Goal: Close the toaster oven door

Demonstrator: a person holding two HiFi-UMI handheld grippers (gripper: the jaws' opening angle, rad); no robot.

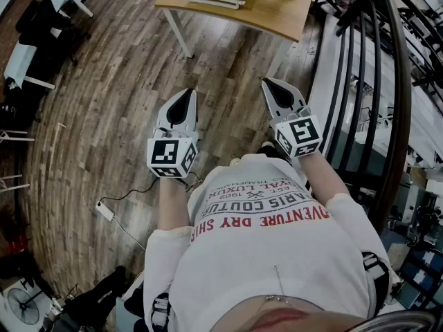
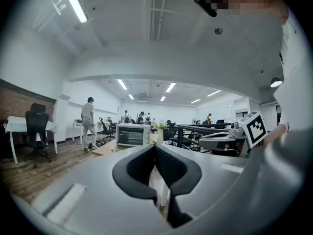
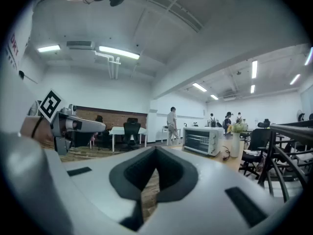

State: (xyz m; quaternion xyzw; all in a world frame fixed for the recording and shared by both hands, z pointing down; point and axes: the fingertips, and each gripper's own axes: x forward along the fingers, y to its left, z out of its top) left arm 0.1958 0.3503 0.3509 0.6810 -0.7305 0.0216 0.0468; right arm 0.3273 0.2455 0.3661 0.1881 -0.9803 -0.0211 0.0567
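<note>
Standing on wooden floor, well short of the bench, with a wide stretch of boards between. On the bench, toward its far edge, the toaster oven: a pale box, long side lying along the bench, glass front turned toward this side and seen a little askew. Door position not readable from this far off. Well apart from both grippers and ahead of them, between their two lines of aim. A touch left of centre for the left gripper, somewhat right of centre for the right gripper. Neither clearly the nearer to the bench, so likely a job for either. Probably calls for closing the distance to the bench first, then a push on the door from the bench's near side. Both grippers held by the chest, side by side, pointing toward the bench. Both clenched tight, pads meeting, nothing between them. Just beside the oven on the bench, a small vase of flowers, best kept clear of.
</note>
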